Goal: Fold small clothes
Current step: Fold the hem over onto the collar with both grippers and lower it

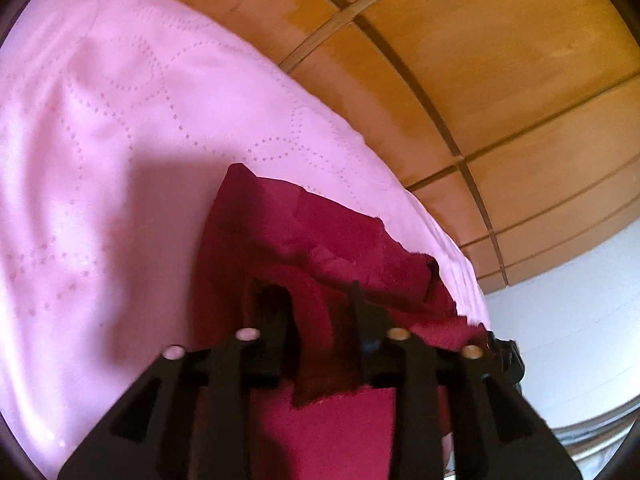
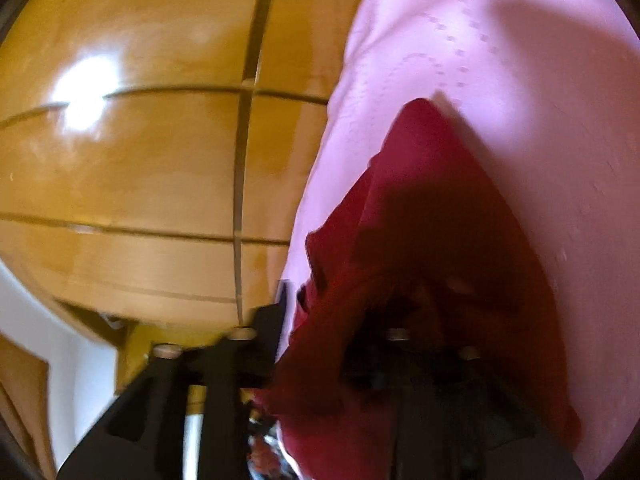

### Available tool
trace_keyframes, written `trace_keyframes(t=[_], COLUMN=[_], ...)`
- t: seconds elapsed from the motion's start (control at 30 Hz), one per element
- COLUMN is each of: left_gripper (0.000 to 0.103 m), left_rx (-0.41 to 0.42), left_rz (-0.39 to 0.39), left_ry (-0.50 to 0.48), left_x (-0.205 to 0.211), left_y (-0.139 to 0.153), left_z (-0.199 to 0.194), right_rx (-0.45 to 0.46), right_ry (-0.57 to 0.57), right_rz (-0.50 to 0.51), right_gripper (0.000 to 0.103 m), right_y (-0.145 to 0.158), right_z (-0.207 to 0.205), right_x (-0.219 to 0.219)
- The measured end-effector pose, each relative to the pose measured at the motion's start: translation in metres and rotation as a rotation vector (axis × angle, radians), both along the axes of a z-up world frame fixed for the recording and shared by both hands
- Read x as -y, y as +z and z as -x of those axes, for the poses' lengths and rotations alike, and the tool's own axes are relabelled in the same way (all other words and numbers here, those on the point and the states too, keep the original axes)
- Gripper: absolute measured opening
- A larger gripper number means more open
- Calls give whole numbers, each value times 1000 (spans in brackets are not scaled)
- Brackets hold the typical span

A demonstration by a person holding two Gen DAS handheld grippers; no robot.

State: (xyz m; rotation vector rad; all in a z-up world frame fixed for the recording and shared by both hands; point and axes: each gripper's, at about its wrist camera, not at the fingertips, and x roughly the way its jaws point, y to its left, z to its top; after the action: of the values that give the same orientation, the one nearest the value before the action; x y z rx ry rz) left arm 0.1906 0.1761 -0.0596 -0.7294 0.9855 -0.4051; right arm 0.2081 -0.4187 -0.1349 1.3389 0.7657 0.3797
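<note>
Red garment (image 1: 320, 240) btwn parted L gripper (image 1: 320, 312) fingers

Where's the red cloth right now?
The red cloth lies on the pink quilt near its edge by the wooden doors, a fold between the left claw's fingers.

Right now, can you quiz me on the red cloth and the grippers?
1. True or false: the red cloth lies on a green blanket.
2. What stands behind the pink blanket? A) wooden cupboard B) window C) fridge
3. Fill in: cloth sits between the fingers of the left gripper and drapes over the ____ gripper.

Key: 1 false, the blanket is pink. 2 A, the wooden cupboard. 3 right.
</note>
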Motion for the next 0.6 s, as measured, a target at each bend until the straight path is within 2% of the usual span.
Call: trace_keyframes(t=[0.03,0.1,0.13,0.2,0.23,0.27,0.3,0.37,0.47,0.57,0.6], left_gripper=[36,48,50,68,71,77,78,78,78,86,90], left_rx=[-3,14,31,107,162,190,220,226,189,179,187], left_rz=[7,18,19,-25,-69,-91,-128,-178,-260,-302,-346], left_ry=[11,28,41,126,185,209,224,209,162,128,124], left_x=[1,2,2,-3,-6,-8,-7,0,20,39,46], left_y=[-1,2,5,17,26,30,34,35,27,16,12], left_z=[-2,-3,-2,7,15,19,24,27,27,28,28], right_rx=[29,64,81,84,86,93,98,107,78,44,31], right_ry=[-38,-87,-125,-164,-170,-168,-162,-133,-56,-2,0], right_rz=[-45,-65,-38,83,146,215,251,367,528,653,677], right_gripper=[60,69,69,69,69,69,69,69,69,69,69], right_y=[1,6,12,26,32,39,43,52,60,62,62], right_z=[0,1,1,3,5,7,9,9,-1,-17,-21], right_x=[3,7,10,15,15,13,12,3,-15,-33,-35])
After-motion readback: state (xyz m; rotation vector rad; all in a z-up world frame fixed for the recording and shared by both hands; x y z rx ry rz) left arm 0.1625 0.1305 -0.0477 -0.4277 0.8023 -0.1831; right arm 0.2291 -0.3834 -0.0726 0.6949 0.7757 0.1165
